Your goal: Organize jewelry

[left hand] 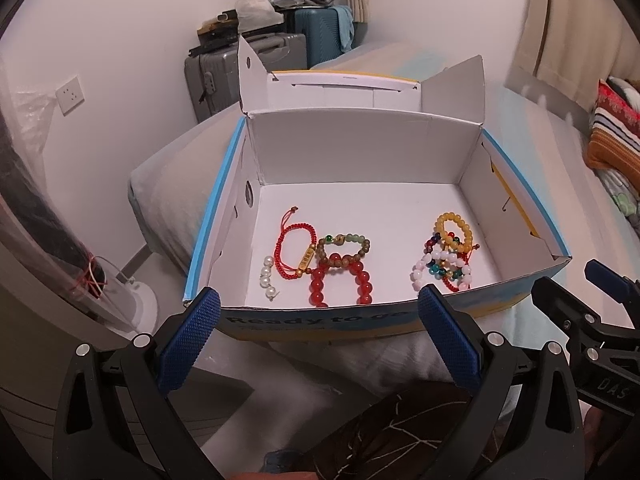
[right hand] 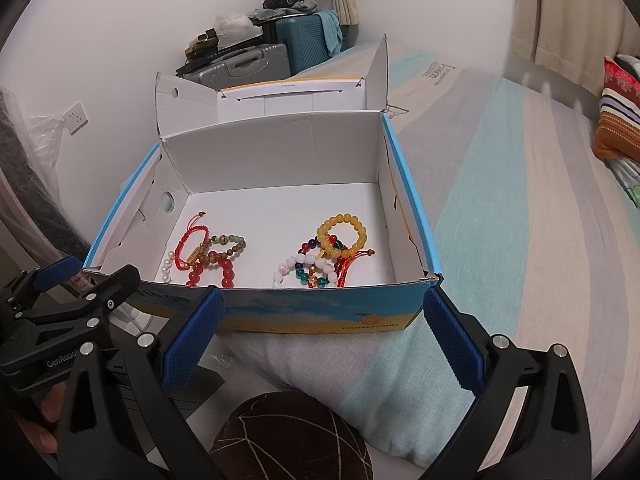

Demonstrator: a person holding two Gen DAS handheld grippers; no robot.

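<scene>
While both hover short of the box (left hand: 360, 148) | left gripper (left hand: 318, 320) wide open, empty | right gripper (right hand: 324, 320) wide open, empty | bracelets (left hand: 340, 268) in two clusters on box floor, near front wall

The box's front wall (left hand: 320, 320) hides the bottom of the red bead bracelet (left hand: 340, 280). The right-hand pile (right hand: 320, 256) is too tangled to count (several strands overlap). Printed text on the wall is half blocked by the left gripper (left hand: 316, 300).
</scene>
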